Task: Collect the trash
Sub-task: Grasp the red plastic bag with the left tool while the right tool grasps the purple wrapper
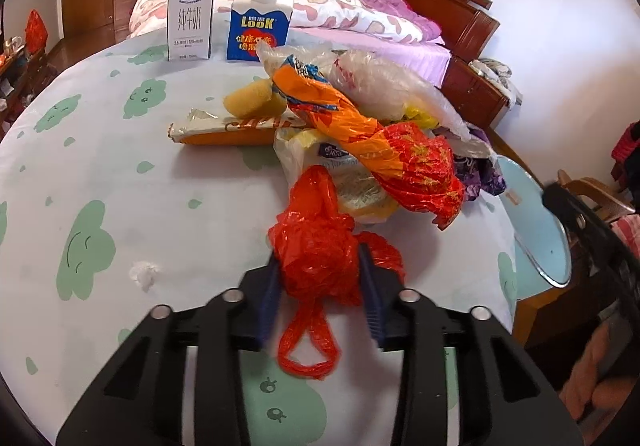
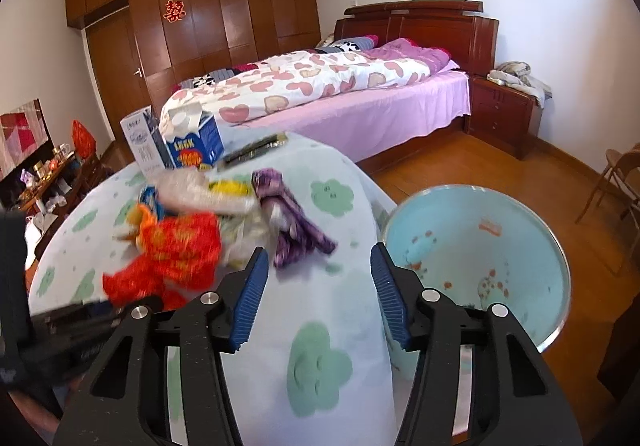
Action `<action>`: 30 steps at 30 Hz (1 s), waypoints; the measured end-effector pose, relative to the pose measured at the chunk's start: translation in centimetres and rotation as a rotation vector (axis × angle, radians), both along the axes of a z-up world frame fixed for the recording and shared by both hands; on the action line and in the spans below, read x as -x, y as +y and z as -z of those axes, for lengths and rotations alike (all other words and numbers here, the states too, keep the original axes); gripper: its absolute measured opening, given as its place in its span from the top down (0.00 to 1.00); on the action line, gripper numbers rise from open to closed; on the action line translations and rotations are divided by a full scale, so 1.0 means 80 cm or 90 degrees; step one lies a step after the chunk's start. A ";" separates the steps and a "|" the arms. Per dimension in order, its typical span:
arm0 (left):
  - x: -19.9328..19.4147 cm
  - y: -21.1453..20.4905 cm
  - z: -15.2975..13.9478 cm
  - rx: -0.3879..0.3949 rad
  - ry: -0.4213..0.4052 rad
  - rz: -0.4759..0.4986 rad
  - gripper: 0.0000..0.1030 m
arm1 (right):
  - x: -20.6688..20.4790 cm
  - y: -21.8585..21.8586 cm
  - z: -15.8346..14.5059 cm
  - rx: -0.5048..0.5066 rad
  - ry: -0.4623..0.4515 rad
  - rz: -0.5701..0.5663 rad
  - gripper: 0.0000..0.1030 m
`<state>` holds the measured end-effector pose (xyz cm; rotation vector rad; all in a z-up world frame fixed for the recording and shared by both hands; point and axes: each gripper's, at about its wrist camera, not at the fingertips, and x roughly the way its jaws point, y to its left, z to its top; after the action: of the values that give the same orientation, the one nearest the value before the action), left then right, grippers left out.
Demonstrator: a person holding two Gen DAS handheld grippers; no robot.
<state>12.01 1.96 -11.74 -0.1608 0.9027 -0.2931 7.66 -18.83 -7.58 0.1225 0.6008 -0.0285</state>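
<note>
- Left hand-held gripper (image 1: 320, 262): closed on the red bag (image 1: 320, 258); the crumpled body is pinched between the blue pads (image 1: 270, 286), the handle loop hangs loose below.
- Right hand-held gripper (image 2: 318, 270): jaws spread, nothing held; it is poised over the tabletop (image 2: 304, 286) edge, beside the bin (image 2: 476, 250).
- Bin: pale blue, set on the floor just off the tabletop's right side.
- Trash pile (image 1: 380, 126): mixed wrappers and bags heaped mid-tabletop, touching the far side of the red bag.
- Cartons (image 1: 228, 14): two, upright at the far edge, behind the pile.
- Tissue scrap (image 1: 143, 273): alone, left of the held bag.
- Risk: thin film may be lost from the pads if only a fold is caught.
- Risk: the loose loop or adjoining wrappers could be snagged and dragged off the tabletop.
</note>
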 end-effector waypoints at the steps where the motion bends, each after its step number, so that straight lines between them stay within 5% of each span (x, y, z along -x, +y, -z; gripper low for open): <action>1: 0.000 0.002 -0.001 0.003 -0.002 0.000 0.70 | -0.007 0.000 -0.002 -0.002 -0.001 -0.007 0.49; 13: 0.027 0.070 -0.048 0.001 -0.074 -0.065 0.71 | -0.086 0.026 0.018 0.017 0.063 -0.082 0.49; 15: 0.029 0.079 -0.053 -0.002 -0.083 -0.077 0.71 | -0.091 0.031 0.024 0.026 0.077 -0.084 0.56; 16: 0.029 0.084 -0.056 -0.003 -0.088 -0.084 0.71 | -0.091 0.032 0.026 0.024 0.082 -0.092 0.69; 20: 0.029 0.099 -0.066 0.007 -0.097 -0.102 0.71 | -0.082 0.029 0.025 0.007 0.073 -0.098 0.84; 30: 0.040 0.085 -0.078 0.001 -0.118 -0.094 0.71 | -0.008 0.010 -0.012 -0.025 -0.016 -0.084 0.85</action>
<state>8.84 8.75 -5.47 -0.1969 0.7032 -0.1683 8.27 -18.00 -6.62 0.1204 0.5842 0.1121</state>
